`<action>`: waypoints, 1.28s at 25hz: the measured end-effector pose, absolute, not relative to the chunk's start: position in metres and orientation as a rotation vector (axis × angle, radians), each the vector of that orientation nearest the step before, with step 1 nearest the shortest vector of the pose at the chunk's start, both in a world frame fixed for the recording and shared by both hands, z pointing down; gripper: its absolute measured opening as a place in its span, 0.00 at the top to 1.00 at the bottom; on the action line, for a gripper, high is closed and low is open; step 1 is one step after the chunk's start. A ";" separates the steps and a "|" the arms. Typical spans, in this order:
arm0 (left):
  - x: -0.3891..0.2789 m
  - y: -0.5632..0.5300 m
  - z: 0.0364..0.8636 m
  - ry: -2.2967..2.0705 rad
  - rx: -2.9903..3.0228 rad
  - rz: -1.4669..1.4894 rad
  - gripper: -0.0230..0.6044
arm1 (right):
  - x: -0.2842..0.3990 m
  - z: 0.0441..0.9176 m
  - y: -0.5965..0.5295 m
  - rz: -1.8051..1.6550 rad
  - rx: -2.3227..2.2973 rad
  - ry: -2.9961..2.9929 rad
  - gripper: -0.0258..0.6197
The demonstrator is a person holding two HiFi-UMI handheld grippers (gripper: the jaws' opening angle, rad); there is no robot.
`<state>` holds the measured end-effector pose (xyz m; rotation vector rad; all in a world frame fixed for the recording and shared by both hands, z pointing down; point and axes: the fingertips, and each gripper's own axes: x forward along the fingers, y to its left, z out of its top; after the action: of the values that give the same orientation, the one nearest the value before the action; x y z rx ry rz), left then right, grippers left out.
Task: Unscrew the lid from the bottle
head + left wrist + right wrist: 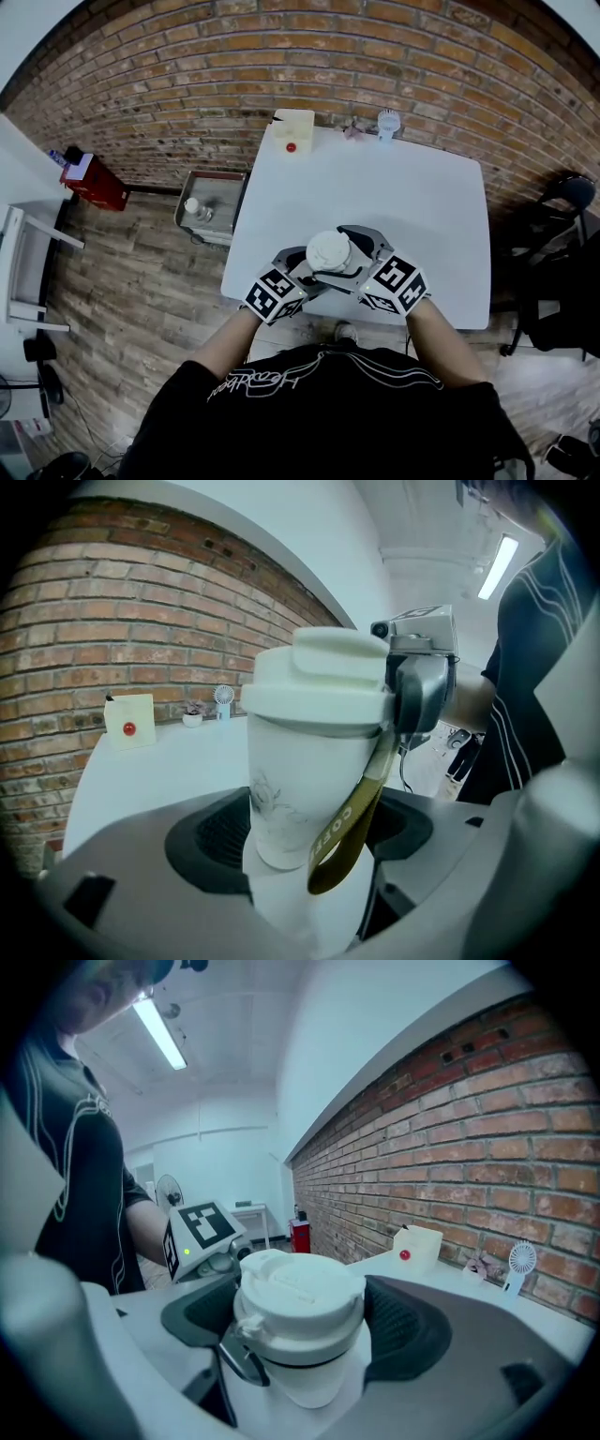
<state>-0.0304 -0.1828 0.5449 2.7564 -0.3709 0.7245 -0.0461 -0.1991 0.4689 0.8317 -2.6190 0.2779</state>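
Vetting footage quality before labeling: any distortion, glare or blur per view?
Head view: heavy fisheye, brick wall bows into an arc. Left gripper view: bottle close and slightly soft; ceiling light glares. Right gripper view: lid sharp, corners dark.

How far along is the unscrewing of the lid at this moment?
Done: the left hand-held gripper clamps the white bottle by its body. In hand: the right hand-held gripper grips the lid. Left: the lid sits fully on the bottle, so all the unscrewing remains.
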 end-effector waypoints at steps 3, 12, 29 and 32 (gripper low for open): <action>-0.033 -0.183 0.543 -0.367 2.750 0.711 0.39 | -0.046 0.461 -0.198 0.284 0.844 -2.634 0.31; -0.049 -0.180 0.533 -0.365 2.762 0.712 0.39 | -0.041 0.424 -0.202 0.247 0.926 -2.687 0.31; -0.111 -0.172 0.434 -0.463 2.797 0.361 0.88 | -0.038 0.325 -0.190 0.085 1.166 -2.792 0.32; -0.123 -0.172 0.389 -0.483 2.818 0.199 0.90 | -0.036 0.308 -0.183 0.025 1.238 -2.782 0.32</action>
<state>-0.1232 -0.1721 0.3893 2.8180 -0.4829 0.1995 -0.0357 -0.1828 0.3076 1.2385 -2.7822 0.0251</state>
